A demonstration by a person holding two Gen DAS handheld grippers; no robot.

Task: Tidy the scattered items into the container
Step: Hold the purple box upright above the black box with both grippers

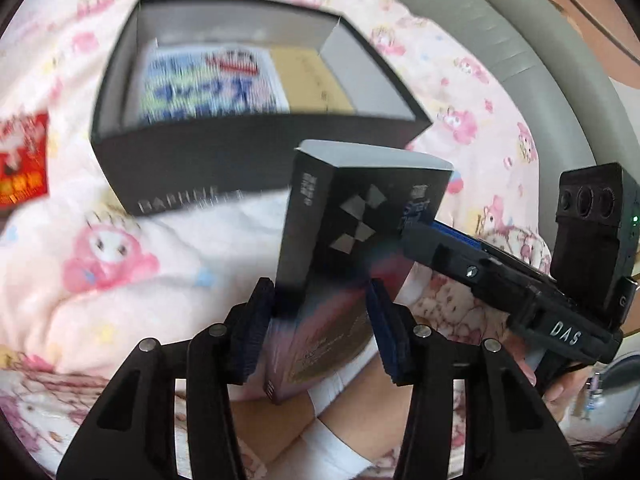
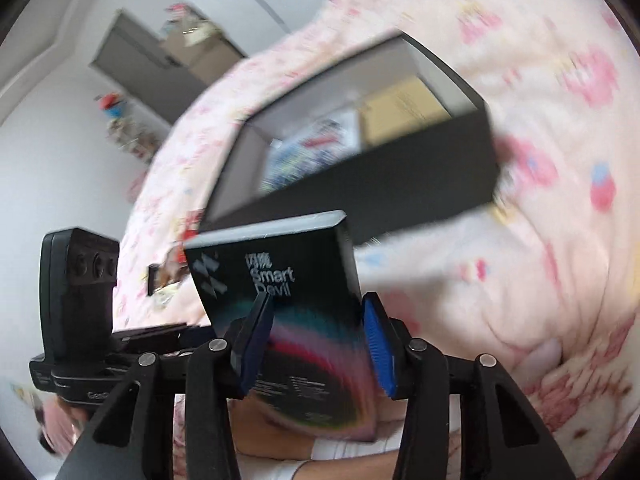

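Both grippers pinch the same black box (image 1: 352, 232) w/ a rainbow swirl and "Smart Devil" print. It's held in the air just in front of the open dark container (image 1: 200, 160), above the pink cartoon blanket (image 1: 120, 280).

Left gripper (image 1: 322, 332): blue pads pressed on the box's two sides, near its lower half. Right gripper (image 2: 316, 340): jaws also clamped on the box, one pad per side. In the left view its body comes in from the right, finger tip at the box's right face; exact contact there is blurred.

Box's bottom end is cut off behind the fingers in both views. Container holds a blue-white printed pack (image 1: 208, 84) and a tan flat item (image 1: 308, 76); print is too smeared to read. Container's front wall lettering is only partly legible. Red packet (image 1: 24, 160) lies on the blanket left of the container, cut by the frame edge, details blurry.
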